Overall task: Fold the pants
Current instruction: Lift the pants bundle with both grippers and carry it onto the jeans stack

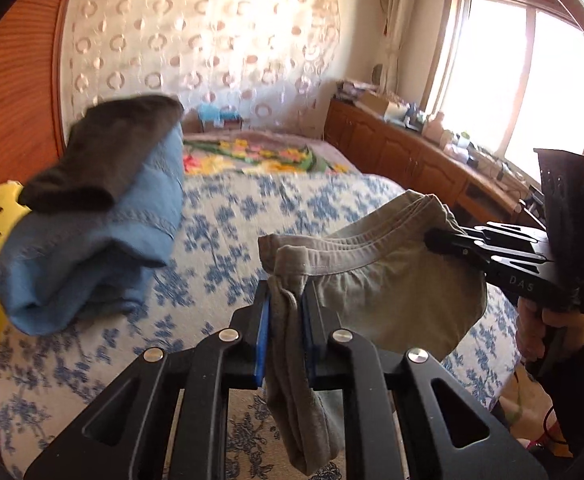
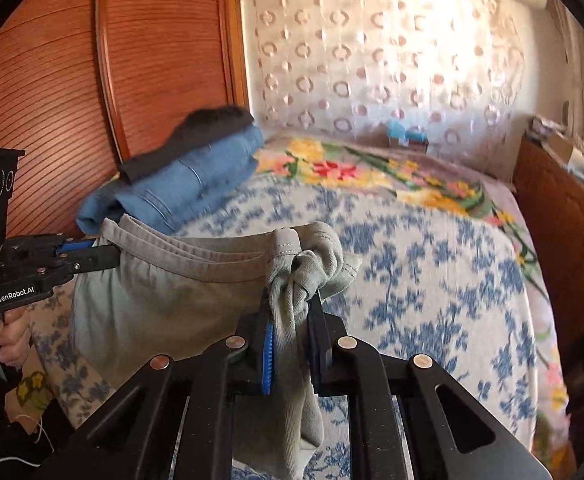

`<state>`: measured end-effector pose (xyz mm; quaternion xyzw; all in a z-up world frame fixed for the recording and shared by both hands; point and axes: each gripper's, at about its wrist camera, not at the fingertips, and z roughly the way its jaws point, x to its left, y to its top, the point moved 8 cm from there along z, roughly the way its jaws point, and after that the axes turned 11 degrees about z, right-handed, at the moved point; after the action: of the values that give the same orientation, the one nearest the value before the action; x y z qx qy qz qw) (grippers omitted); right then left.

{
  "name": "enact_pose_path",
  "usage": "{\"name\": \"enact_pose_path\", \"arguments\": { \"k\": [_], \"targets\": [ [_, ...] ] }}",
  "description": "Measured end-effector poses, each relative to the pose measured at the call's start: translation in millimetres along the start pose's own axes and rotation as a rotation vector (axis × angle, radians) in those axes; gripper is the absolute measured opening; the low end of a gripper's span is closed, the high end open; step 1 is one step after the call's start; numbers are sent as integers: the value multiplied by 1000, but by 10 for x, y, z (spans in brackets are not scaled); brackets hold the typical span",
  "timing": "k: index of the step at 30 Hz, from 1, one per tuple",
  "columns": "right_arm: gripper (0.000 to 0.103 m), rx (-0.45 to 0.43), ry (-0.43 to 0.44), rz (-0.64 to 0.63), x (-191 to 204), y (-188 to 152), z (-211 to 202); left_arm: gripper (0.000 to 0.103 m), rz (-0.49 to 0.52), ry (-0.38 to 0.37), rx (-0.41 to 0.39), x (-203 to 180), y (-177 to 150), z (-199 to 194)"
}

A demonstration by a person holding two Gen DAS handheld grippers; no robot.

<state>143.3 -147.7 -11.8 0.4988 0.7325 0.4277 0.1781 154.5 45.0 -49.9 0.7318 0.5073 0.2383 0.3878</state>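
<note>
While both grippers pinch grey pants [image 1: 356, 288] at mid-frame | left gripper [image 1: 286, 320], right gripper [image 2: 292, 328] clamped on waistband | folded blue clothes [image 1: 92, 240] (upper left) on floral bedspread [image 1: 220, 232].

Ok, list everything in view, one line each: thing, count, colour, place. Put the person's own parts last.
grey pants: one, grey, hanging above the bed between both grippers
folded clothes: one stack, blue with a dark piece on top, on the bed by the wooden panel
bedspread: one, white with blue flowers, covering the near bed
floral blanket: one, yellow, red and green, at the far end of the bed
wooden panel: one, reddish brown, beside the bed
curtain: one, pale with ring pattern, behind the bed
cabinet: one, brown, cluttered top, under the window
window: one, bright, far corner
left gripper: black, blue pads, shut on the pants
right gripper: black, shut on the pants
hand: holding the right gripper's handle
</note>
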Motion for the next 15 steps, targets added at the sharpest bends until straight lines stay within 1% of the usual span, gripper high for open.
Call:
{"name": "enact_pose_path", "arguments": {
  "k": [6, 12, 15],
  "targets": [
    [14, -48, 25, -46, 155, 183, -76, 15, -1, 49, -44, 126, 111, -184],
    [14, -80, 59, -88, 320, 476, 16, 15, -23, 100, -90, 392, 245, -295],
    [14, -94, 80, -109, 403, 678, 118, 15, -45, 117, -114, 520, 289, -345]
  ]
}}
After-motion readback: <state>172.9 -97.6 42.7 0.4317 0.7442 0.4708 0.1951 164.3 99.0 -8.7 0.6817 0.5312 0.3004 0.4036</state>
